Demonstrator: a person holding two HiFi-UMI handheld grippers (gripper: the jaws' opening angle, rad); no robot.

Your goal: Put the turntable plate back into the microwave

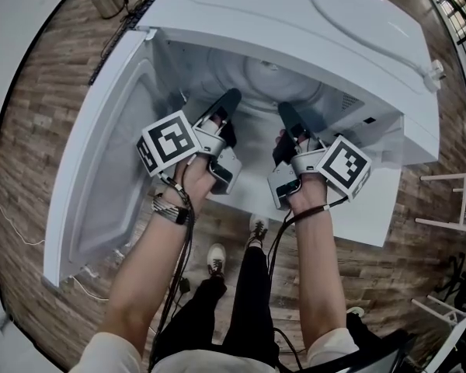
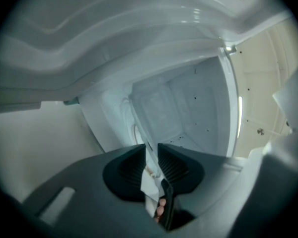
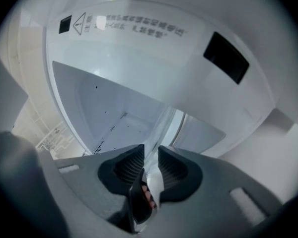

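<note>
The placing step is under way. The left gripper (image 1: 227,103) and the right gripper (image 1: 286,115) are reaching level into the open microwave (image 1: 357,45). Each one's fingers are pinching the rim of the clear turntable plate (image 3: 165,125), which is spanning the cavity between them. Whether it is resting on the cavity floor yet cannot be told. The next move is likely calling for seating it centred, then loosening both pairs of fingers and backing straight out.

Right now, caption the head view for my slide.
Left gripper and right gripper reach into the open microwave, jaws at the turntable plate.
</note>
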